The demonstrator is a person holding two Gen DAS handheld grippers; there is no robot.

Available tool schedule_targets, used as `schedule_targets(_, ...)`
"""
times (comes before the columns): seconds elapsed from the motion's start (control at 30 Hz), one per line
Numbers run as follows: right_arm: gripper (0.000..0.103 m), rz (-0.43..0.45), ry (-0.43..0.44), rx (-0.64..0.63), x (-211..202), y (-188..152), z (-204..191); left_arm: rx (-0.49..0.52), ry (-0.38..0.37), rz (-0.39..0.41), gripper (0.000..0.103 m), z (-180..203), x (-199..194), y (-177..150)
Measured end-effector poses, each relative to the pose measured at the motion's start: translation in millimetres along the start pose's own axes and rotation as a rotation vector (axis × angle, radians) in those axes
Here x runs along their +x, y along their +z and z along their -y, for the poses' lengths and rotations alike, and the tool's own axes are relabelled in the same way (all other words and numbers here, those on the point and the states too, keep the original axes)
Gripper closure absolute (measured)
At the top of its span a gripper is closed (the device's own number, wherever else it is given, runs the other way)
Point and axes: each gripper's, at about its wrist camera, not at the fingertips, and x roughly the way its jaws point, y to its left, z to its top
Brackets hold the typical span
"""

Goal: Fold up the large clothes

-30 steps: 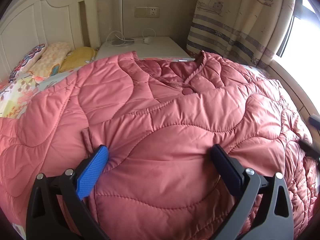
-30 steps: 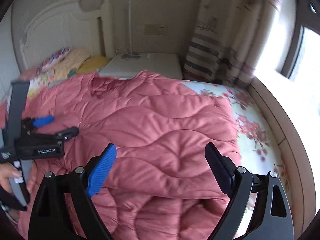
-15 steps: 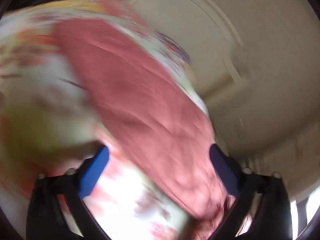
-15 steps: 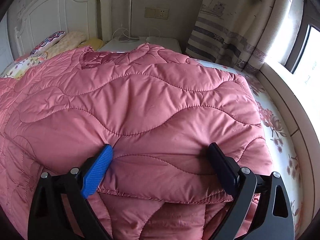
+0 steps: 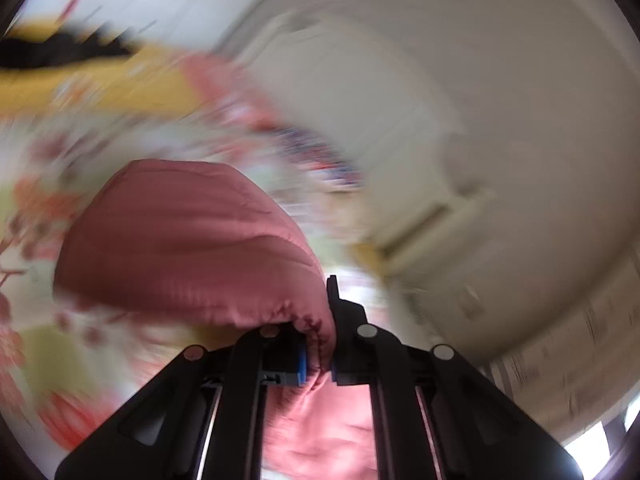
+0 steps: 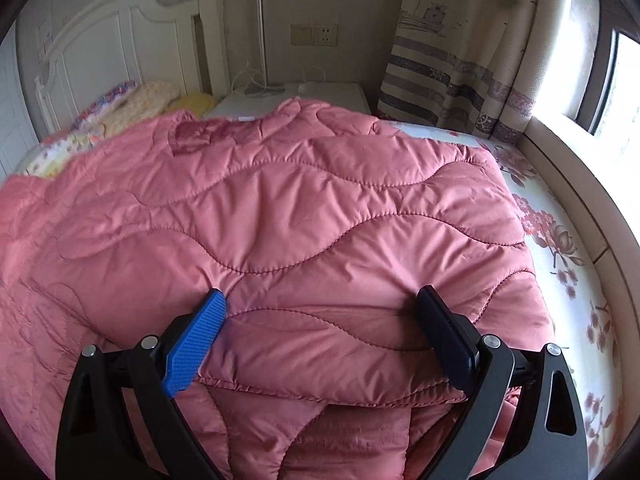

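A large pink quilted jacket (image 6: 304,220) lies spread on the bed, its right side folded over the body. My right gripper (image 6: 320,332) is open, its fingers resting on the folded layer near the hem. In the left wrist view, my left gripper (image 5: 318,356) is shut on a pink gathered cuff of the jacket's sleeve (image 5: 192,252), which bulges ahead of the jaws. That view is blurred by motion.
A floral bedsheet (image 6: 560,248) shows at the right of the jacket. A white headboard (image 6: 108,48), pillows (image 6: 136,100) and a white nightstand (image 6: 320,94) stand at the far end. A striped curtain (image 6: 460,60) and window ledge run along the right.
My left gripper swung off the jacket's front to the left and closed on the sleeve cuff. My right gripper came down onto the folded layer and stayed open.
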Motion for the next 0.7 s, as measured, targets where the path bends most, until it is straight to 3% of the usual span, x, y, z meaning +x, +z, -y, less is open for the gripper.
schedule_targets(0.1,0.011,0.112,0.072,0.115,-20,1,18,0.243,-0.177,0.003,0.096,114,-18,-27)
schedule_targets(0.13,0.011,0.187,0.093,0.179,-32,1,29,0.325,-0.224,-0.005,0.095,147,-23,-42)
schedule_targets(0.23,0.011,0.354,0.095,0.345,-60,-3,60,0.556,-0.376,-0.095,0.09,240,-23,-114)
schedule_targets(0.3,0.011,0.402,0.06,0.414,-66,-8,76,0.669,-0.4,-0.158,0.089,279,-10,-166)
schedule_targets(0.37,0.011,0.401,-0.005,0.457,-60,-17,90,0.78,-0.392,-0.285,0.087,303,14,-235)
schedule_targets(0.43,0.01,0.34,-0.006,0.518,-47,-19,104,0.896,-0.333,-0.407,0.084,308,41,-293)
schedule_targets(0.5,0.01,0.296,0.012,0.579,-38,-20,117,1.002,-0.249,-0.501,0.068,296,59,-343)
schedule_targets(0.53,0.01,0.284,0.02,0.6,-35,-22,119,1.05,-0.208,-0.544,0.054,289,68,-367)
schedule_targets(0.57,0.01,0.278,0.028,0.613,-33,-23,122,1.099,-0.181,-0.552,0.041,277,69,-384)
schedule_targets(0.6,0.01,0.279,0.034,0.616,-32,-23,123,1.179,-0.167,-0.493,0.035,273,65,-391)
schedule_targets(0.63,0.01,0.282,0.038,0.615,-33,-23,124,1.218,-0.155,-0.462,0.02,268,58,-398)
schedule_targets(0.67,0.01,0.285,0.042,0.609,-33,-22,124,1.238,-0.152,-0.444,0.013,262,48,-400)
schedule_targets(0.7,0.01,0.286,0.044,0.601,-34,-22,123,1.238,-0.163,-0.438,0.013,266,46,-393)
